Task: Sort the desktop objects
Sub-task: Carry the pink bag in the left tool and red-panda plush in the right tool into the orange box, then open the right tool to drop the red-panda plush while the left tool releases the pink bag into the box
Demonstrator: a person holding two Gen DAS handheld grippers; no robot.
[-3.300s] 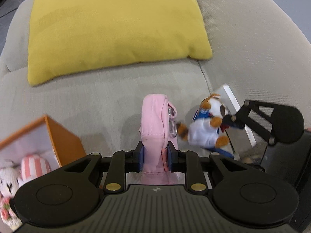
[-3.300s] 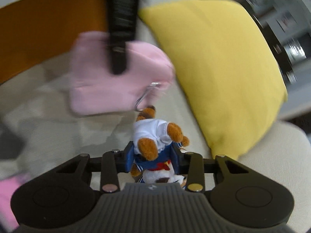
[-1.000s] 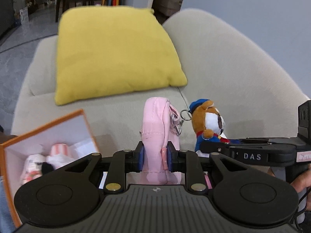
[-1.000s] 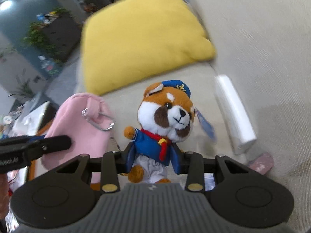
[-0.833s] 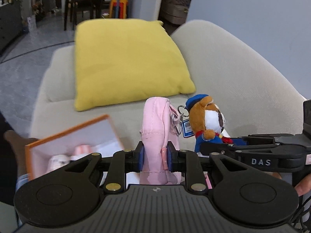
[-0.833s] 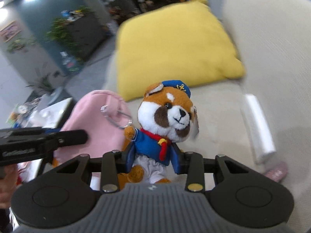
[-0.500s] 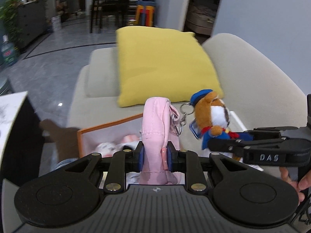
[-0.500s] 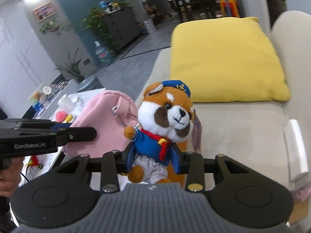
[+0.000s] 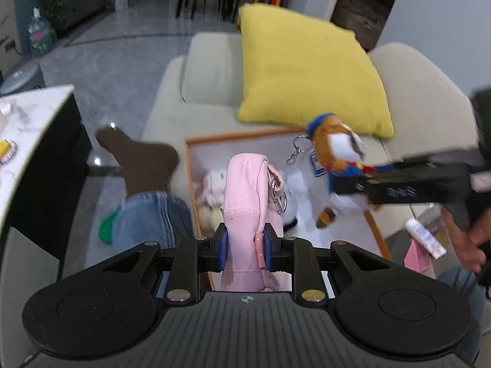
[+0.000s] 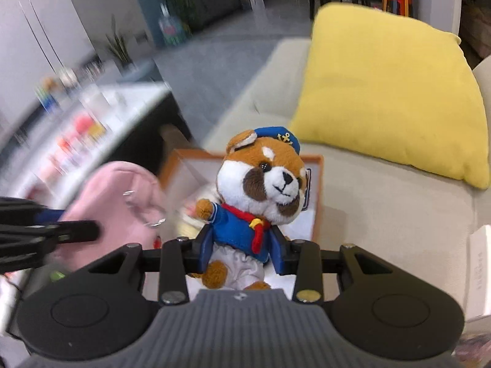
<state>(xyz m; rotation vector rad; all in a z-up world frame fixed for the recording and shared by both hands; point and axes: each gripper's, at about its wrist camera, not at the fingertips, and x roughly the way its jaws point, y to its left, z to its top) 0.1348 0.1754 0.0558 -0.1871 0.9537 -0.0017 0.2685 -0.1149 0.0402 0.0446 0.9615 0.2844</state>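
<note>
Directly at 12 o'clock beyond your left claw (image 9: 245, 242), clamped on the upright pink pouch (image 9: 247, 196), lies the orange box (image 9: 187, 165); your right claw (image 10: 242, 247), gripping the plush dog (image 10: 260, 184), faces it too.

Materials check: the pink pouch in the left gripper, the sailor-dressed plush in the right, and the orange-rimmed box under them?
Pink pouch: soft woven fabric, matte, with visible stitched seams and metal rings.
Sailor-dressed plush: fuzzy pile fabric, probably synthetic; smoother cloth jacket.
Orange-rimmed box: looks like rigid cardboard, with thin straight walls and a pale lining; too blurred to be sure.

The toys in the orange box (image 9: 373, 227) are blurred and half hidden behind the pink pouch (image 9: 245, 190).
</note>
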